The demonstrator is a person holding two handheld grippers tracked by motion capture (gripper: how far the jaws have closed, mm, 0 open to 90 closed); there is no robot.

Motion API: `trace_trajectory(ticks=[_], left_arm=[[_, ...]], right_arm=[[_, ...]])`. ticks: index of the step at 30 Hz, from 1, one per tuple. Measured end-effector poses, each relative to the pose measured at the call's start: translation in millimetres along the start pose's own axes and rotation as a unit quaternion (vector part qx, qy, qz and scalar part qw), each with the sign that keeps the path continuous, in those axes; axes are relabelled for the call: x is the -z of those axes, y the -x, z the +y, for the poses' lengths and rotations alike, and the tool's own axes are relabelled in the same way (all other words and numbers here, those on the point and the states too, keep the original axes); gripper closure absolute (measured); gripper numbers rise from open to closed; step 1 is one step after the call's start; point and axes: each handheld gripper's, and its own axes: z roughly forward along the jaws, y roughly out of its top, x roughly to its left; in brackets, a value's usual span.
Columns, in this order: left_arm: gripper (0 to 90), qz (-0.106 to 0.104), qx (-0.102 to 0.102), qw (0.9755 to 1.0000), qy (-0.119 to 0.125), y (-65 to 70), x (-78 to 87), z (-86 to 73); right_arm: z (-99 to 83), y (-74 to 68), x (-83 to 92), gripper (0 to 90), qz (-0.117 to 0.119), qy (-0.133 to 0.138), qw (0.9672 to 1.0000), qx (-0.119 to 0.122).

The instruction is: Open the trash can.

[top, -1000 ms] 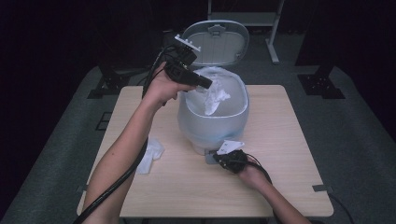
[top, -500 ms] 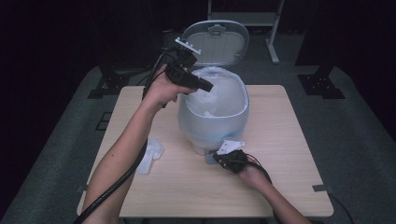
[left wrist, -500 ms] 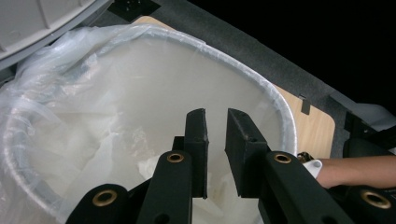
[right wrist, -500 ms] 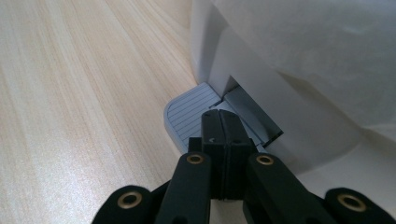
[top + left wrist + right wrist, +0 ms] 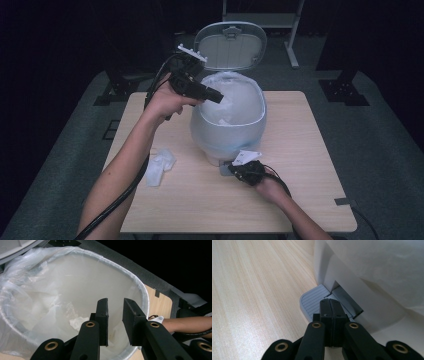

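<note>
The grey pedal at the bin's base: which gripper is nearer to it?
Right. The right gripper rests shut on the pedal; the left gripper hangs open above the bin's mouth.

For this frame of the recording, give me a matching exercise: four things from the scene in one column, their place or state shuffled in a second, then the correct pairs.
Things:
1. left claw
2. right claw
3. bin lid
4. crumpled tissue

Places or states:
A. raised open behind the bin
B. jaws closed, on the grey pedal at the bin's base
C. lying on the table, left of the bin
D. jaws apart, over the bag-lined bin

Pairs: 1-D, 2-B, 3-A, 4-C
</note>
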Motion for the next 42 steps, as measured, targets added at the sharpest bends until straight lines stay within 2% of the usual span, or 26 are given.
trace_trajectory(ticks=[10, 20, 29, 42], left_arm=[[71.2, -0.003, -0.006, 1.0000, 0.006, 3.3, 14.4, -11.0], [68.3, -0.001, -0.001, 0.9999, 0.016, 2.6, 31.5, -22.8], [65.7, 0.009, 0.008, 0.9997, 0.020, -5.0, 47.2, -42.2], [61.6, 0.019, 0.019, 0.9994, 0.024, -12.3, 58.2, -63.7]], right_arm=[[0.2, -0.6, 0.1, 89.4, -0.002, -0.001, 1.0000, 0.000], [0.6, -0.8, 0.0, 89.3, -0.003, -0.002, 1.0000, 0.001], [0.8, -0.7, 0.1, 89.2, -0.003, -0.004, 1.0000, -0.002], [1.1, -1.5, 0.0, 89.2, -0.005, -0.004, 1.0000, -0.001]])
